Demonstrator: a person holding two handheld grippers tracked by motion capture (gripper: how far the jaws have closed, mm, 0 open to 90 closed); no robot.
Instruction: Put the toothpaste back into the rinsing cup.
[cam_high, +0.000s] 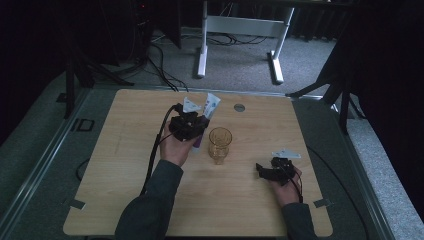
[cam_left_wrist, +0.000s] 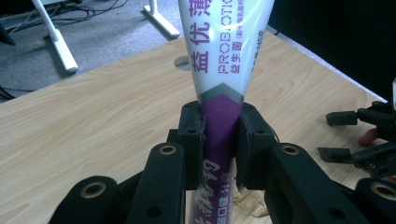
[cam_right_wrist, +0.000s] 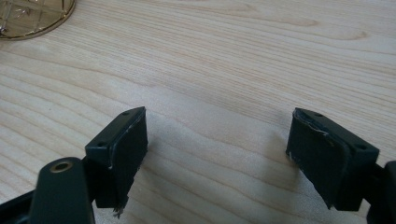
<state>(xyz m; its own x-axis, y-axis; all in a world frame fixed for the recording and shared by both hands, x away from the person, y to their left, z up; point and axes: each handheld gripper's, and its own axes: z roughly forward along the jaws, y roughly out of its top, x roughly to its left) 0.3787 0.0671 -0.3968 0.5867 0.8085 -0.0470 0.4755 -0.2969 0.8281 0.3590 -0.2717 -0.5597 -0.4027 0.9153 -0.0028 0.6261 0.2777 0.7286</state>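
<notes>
Left claw (cam_high: 192, 125), clenched on a white-and-purple plastic toothpaste tube (cam_high: 207, 112): in the left gripper view both black pads press the tube's (cam_left_wrist: 219, 70) purple band, the white printed part rising past them toward the far edge of the light wooden counter (cam_high: 125, 165). The tube sits toward the far edge, near the counter's middle, just beside an amber ribbed glass tumbler (cam_high: 220, 145), which stands at mid-counter. Right claw (cam_high: 267, 172), released: its jaws stand wide apart over bare wood (cam_right_wrist: 219, 93) near the right edge, well apart from the tumbler (cam_right_wrist: 32, 16). Open wood lies along the near edge and the left side. A round grey grommet (cam_high: 239, 107) marks the far edge.
</notes>
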